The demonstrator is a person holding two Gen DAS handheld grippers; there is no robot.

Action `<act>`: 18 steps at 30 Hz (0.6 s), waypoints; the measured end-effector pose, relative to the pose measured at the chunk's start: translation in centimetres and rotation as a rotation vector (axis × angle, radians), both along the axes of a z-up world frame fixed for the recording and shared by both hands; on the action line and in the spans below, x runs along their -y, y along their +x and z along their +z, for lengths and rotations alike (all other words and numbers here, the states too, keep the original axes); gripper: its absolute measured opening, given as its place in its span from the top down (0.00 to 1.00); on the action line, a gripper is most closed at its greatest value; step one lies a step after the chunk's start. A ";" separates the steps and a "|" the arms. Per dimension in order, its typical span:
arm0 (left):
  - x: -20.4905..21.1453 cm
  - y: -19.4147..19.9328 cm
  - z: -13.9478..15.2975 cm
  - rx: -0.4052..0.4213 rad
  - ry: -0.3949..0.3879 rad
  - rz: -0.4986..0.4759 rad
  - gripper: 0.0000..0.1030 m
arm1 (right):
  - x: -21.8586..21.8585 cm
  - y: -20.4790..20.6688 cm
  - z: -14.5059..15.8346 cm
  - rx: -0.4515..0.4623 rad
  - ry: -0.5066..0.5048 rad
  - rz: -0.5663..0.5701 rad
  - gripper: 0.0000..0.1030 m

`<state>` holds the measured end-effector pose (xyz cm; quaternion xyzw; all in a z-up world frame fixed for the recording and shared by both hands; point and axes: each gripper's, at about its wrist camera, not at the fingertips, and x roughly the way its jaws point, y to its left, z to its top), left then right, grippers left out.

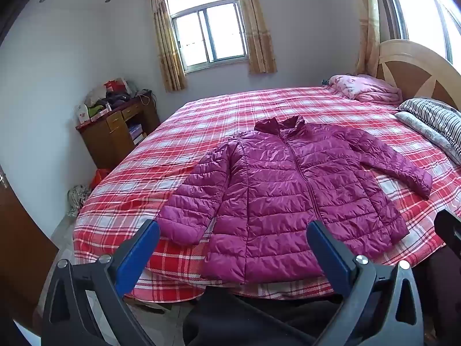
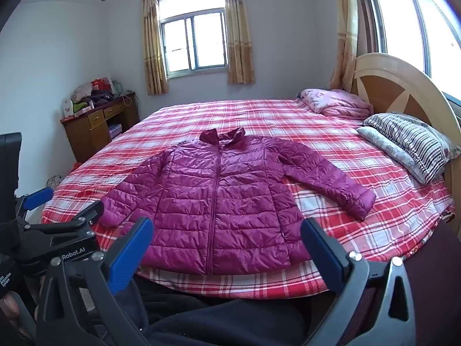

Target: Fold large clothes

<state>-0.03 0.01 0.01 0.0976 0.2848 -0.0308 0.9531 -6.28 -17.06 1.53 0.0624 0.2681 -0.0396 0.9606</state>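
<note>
A magenta quilted puffer jacket (image 1: 288,190) lies flat and zipped on the red plaid bed (image 1: 224,109), collar away from me, hem at the near edge, both sleeves spread out. It also shows in the right wrist view (image 2: 224,199). My left gripper (image 1: 233,230) is open and empty, held back from the bed before the jacket's hem. My right gripper (image 2: 227,230) is open and empty, also short of the hem. The left gripper (image 2: 69,216) shows at the left of the right wrist view.
Striped pillows (image 2: 412,141) and a pink blanket (image 2: 334,103) lie by the wooden headboard (image 2: 397,86) at the right. A cluttered wooden desk (image 2: 95,124) stands at the far left wall. A wooden door (image 1: 17,225) is at the near left.
</note>
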 end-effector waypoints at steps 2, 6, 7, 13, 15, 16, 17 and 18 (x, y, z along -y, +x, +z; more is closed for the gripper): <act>0.0 0.0 0.0 0.004 -0.003 -0.002 0.01 | 0.0 0.0 0.0 0.001 -0.001 0.003 0.00; 0.2 0.2 -0.2 -0.005 0.002 -0.005 0.01 | 0.0 0.0 0.0 0.007 -0.006 0.006 0.00; 0.2 0.3 0.1 0.001 -0.005 -0.005 0.01 | 0.0 0.0 -0.1 0.007 -0.006 0.006 0.00; 0.8 0.6 1.0 -0.011 -0.007 -0.012 0.01 | 0.0 0.4 -0.1 -0.010 0.003 -0.002 0.00; 0.1 -0.1 0.6 0.002 -0.023 -0.013 0.01 | -0.1 0.4 -0.1 -0.011 0.004 -0.002 0.00; 0.1 0.0 0.6 0.001 -0.023 -0.014 0.01 | -0.2 0.3 0.0 -0.011 0.005 -0.001 0.00; 0.1 0.0 0.6 0.002 -0.023 -0.014 0.01 | 0.0 0.1 -0.1 -0.009 0.004 0.000 0.00; 0.1 -0.1 0.6 0.003 -0.025 -0.013 0.01 | 0.0 0.1 -0.2 -0.009 0.002 -0.001 0.00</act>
